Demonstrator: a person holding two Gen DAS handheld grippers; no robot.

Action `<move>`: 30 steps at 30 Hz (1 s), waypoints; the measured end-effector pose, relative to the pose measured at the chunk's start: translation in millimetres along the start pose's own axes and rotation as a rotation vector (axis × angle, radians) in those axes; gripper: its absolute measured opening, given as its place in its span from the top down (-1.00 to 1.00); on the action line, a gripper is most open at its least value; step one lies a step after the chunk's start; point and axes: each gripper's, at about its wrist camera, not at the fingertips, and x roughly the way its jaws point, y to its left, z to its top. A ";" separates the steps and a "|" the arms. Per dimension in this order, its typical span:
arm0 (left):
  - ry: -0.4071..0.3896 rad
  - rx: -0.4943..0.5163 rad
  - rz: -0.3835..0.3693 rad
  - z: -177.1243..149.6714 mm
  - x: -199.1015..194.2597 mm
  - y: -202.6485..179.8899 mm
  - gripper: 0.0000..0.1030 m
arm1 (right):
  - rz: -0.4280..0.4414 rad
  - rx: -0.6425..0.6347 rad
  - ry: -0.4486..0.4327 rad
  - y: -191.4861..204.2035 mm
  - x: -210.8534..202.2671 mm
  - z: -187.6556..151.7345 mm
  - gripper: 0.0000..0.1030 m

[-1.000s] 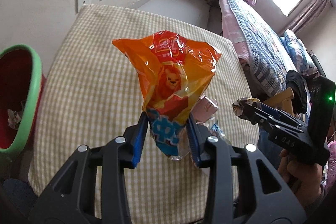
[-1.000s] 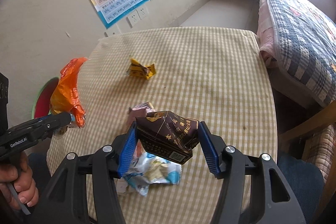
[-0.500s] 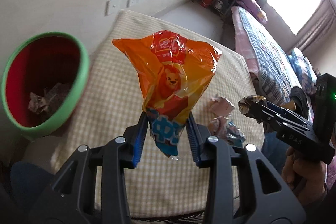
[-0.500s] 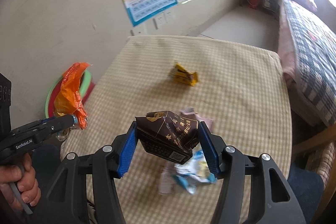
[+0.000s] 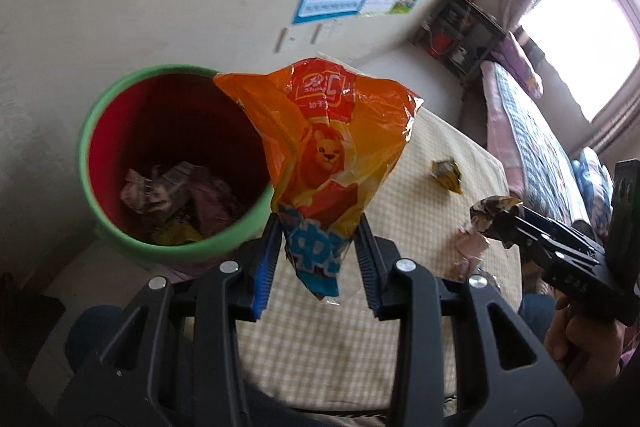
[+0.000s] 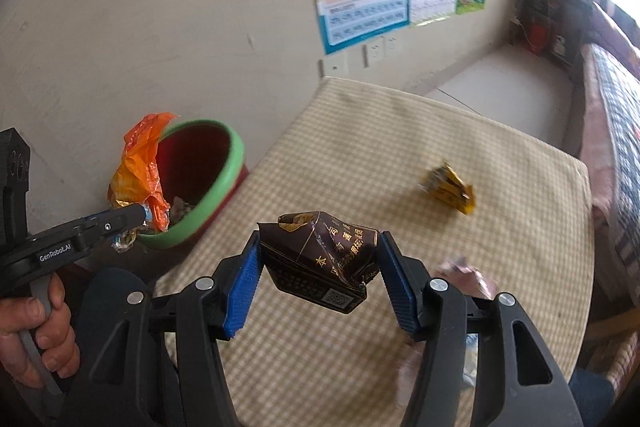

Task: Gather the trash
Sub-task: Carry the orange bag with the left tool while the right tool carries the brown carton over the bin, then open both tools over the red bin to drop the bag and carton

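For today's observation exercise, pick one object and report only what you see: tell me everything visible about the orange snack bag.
The orange snack bag is crinkled, glossy plastic printed with a cartoon lion, a red logo panel near the top and blue-and-white lettering at its lower end. It looks empty and flattened. The left gripper pinches its lower end, so it stands up from the pads. It hangs at the green rim of the red bin, touching nothing else visible.

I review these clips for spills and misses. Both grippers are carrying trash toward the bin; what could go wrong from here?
1. The orange snack bag is pinched only at its lower end by the left gripper; released now, it may catch the green bin rim.
2. The right gripper holds its brown wrapper over the table, away from the bin.
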 end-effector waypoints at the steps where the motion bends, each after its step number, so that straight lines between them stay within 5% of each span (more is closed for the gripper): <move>1: -0.006 -0.007 0.006 1.0 -2.6 5.9 0.31 | 0.007 -0.011 0.000 6.6 2.5 3.3 -0.08; 13: -0.050 -0.107 0.076 11.6 -26.7 76.9 0.31 | 0.095 -0.112 -0.006 79.6 35.7 44.6 -0.09; 30: -0.018 -0.159 0.073 14.6 -1.5 117.6 0.31 | 0.163 -0.173 0.042 146.7 96.2 77.7 -0.09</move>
